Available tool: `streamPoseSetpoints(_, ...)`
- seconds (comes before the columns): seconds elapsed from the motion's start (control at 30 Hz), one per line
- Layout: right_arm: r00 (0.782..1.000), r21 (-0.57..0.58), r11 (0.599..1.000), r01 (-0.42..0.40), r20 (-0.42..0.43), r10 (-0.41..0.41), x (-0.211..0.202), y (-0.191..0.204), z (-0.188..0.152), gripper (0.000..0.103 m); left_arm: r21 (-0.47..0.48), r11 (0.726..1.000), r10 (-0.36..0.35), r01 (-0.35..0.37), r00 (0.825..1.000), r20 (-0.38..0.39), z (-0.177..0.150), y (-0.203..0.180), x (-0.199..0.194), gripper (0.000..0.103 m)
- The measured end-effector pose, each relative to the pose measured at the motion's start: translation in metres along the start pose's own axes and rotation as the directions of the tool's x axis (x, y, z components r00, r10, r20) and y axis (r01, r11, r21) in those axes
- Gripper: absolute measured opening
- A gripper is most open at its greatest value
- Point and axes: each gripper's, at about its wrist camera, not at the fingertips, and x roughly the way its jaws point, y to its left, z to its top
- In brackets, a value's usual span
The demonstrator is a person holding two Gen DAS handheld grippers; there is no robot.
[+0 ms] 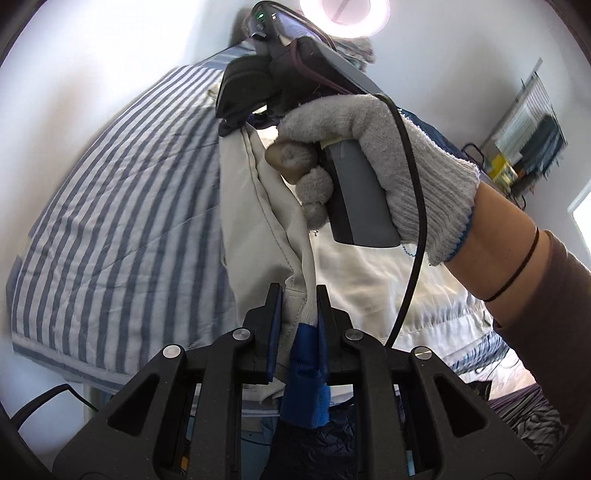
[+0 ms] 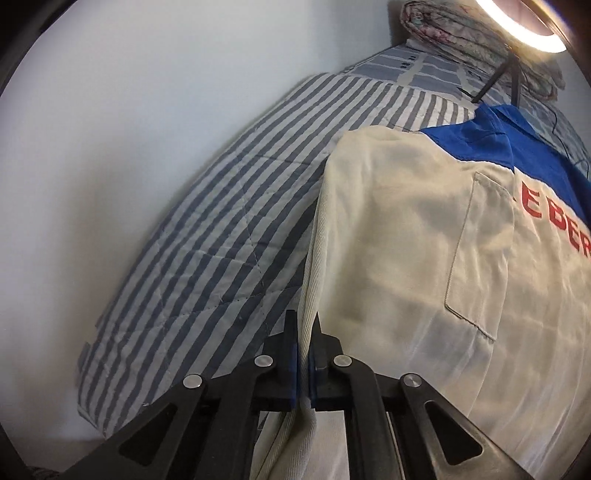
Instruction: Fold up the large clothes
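The left gripper [image 1: 298, 295] pinches a bunched cream-and-blue hem; the right gripper [image 2: 306, 325] is pressed together on the folded side edge of the cream work jacket [image 2: 406, 240], which lies over the striped quilt [image 2: 221, 221] on the bed. The twill looks soft and floppy, moderately weighty (it will sag between grips), so seams and hems seem the surest holds.

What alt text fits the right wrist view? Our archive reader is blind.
The right gripper is shut on the edge of a cream work jacket with a blue collar and red lettering. The jacket lies on a blue-and-white striped quilt. A ring light glows at top right.
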Motion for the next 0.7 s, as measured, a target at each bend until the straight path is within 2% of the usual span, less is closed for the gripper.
streamPoseSetpoints(0.17,0.989,0.11,0.987,-0.121,0.103,0.109,-0.03,-0.04,-0.013,0.001,0.077,0.997,-0.014,0.015,1.0,-0.009,0.002,-0.043,0.014,0.015)
streamPoseSetpoints(0.3,0.976,0.187,0.968,-0.168,0.17,0.136,-0.048,-0.079,-0.027,0.001,0.146,0.989,-0.011,0.013,1.0,-0.017,-0.002,-0.078,0.021,0.015)
streamPoseSetpoints(0.57,0.968,0.335,0.92,-0.202,0.209,0.137,-0.06,-0.154,-0.059,0.001,0.231,0.972,-0.019,0.036,0.997,-0.074,-0.009,-0.13,0.044,0.015)
streamPoseSetpoints(0.7,0.974,0.369,0.911,-0.184,0.191,0.12,-0.057,-0.178,-0.071,0.001,0.242,0.969,-0.022,0.045,0.995,-0.096,-0.014,-0.129,0.048,0.015)
